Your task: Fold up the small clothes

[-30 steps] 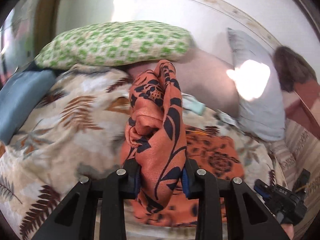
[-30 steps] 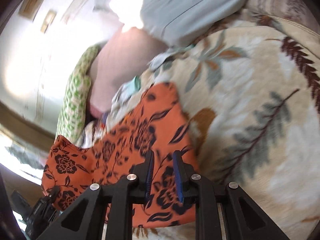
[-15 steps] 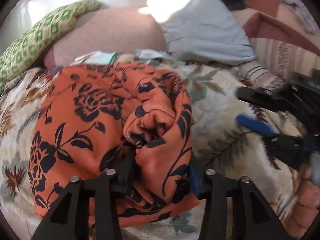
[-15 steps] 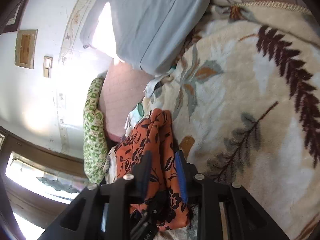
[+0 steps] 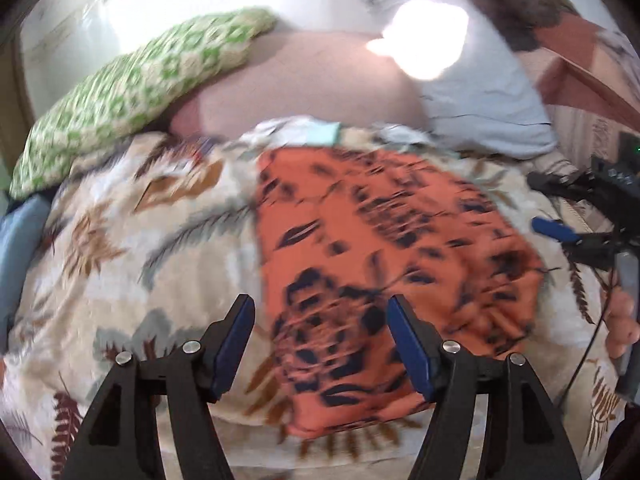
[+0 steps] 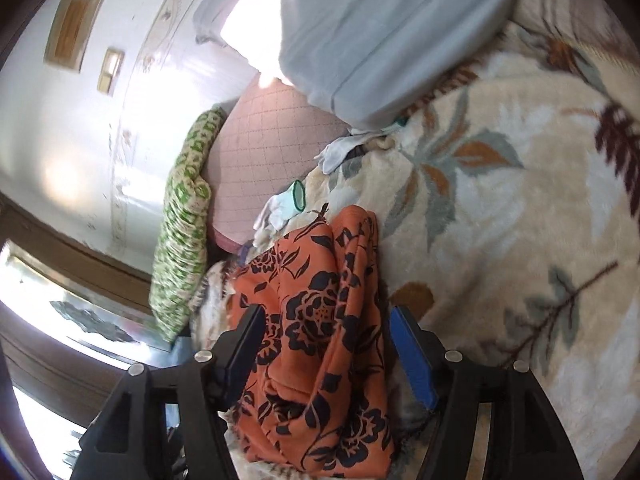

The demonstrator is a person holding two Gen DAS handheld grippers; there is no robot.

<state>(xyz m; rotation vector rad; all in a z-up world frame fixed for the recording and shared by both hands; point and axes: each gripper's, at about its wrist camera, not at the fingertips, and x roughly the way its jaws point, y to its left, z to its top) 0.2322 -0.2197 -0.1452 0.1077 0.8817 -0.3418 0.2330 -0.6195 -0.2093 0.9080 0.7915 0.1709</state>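
Observation:
An orange cloth with a black flower print (image 5: pixel 380 272) lies spread flat on the leaf-print blanket (image 5: pixel 132 264). My left gripper (image 5: pixel 319 320) hovers over its near left edge. Its jaws are opening and the blue pads stand wide apart, touching nothing. In the right wrist view the same cloth (image 6: pixel 320 340) sits bunched between the jaws of my right gripper (image 6: pixel 326 332). Those jaws are opening too, and neither pad presses on the fabric. The right gripper (image 5: pixel 538 202) also shows at the right edge of the left wrist view, beside the cloth, with a hand (image 5: pixel 622 320) behind it.
A green-patterned pillow (image 5: pixel 140 92), a pink quilted cushion (image 5: pixel 304 84) and a pale blue pillow (image 5: pixel 480 100) line the head of the bed against the wall. Small white and teal garments (image 5: pixel 320 132) lie just beyond the orange cloth. The blanket stretches away to the right (image 6: pixel 520 220).
Both grippers held bunched orange cloth a second ago and have let go, their jaws now wide. The cloth has dropped flat onto the blanket. The left gripper's view has swung across it.

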